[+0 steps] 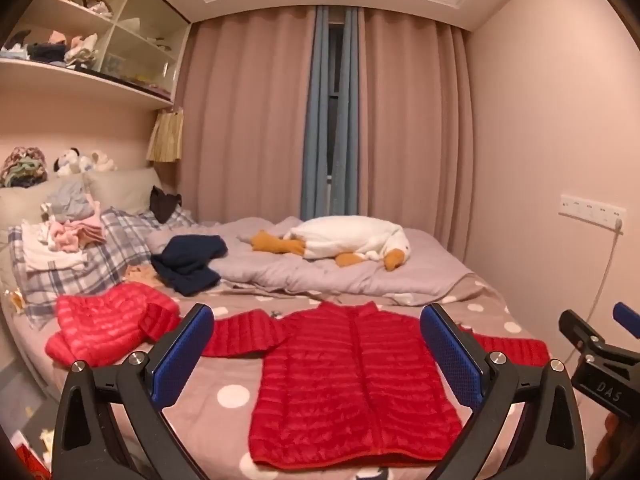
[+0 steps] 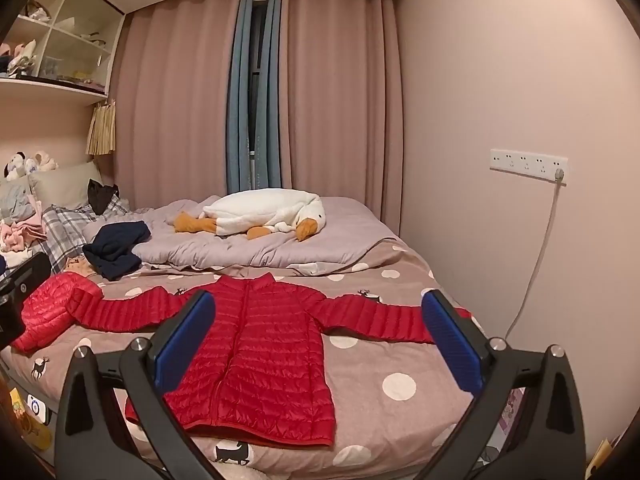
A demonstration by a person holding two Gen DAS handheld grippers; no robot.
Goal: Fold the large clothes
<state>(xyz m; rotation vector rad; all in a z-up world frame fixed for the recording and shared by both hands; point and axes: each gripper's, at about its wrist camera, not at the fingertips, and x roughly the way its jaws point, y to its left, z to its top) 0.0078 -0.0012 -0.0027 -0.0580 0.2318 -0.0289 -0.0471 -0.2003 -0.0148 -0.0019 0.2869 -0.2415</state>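
Note:
A red quilted puffer jacket [image 1: 352,380] [image 2: 260,364] lies flat, front up, on the dotted bed sheet [image 1: 232,396] [image 2: 400,384], both sleeves spread out sideways. My left gripper [image 1: 316,352] hovers above the bed in front of the jacket, jaws wide open, nothing between the blue pads [image 1: 180,356]. My right gripper [image 2: 316,344] is open the same way, off the cloth, and also shows at the right edge of the left wrist view [image 1: 600,356]. A second red puffer garment [image 1: 108,324] [image 2: 52,312] lies crumpled to the left, touching the jacket's left sleeve.
A grey duvet [image 1: 320,272] with a white goose plush [image 1: 352,242] [image 2: 272,212] covers the far half of the bed. Dark navy clothes [image 1: 188,264], a plaid pillow [image 1: 80,268] and piled laundry sit at the left. The wall with a socket strip [image 2: 528,166] and cable stands right.

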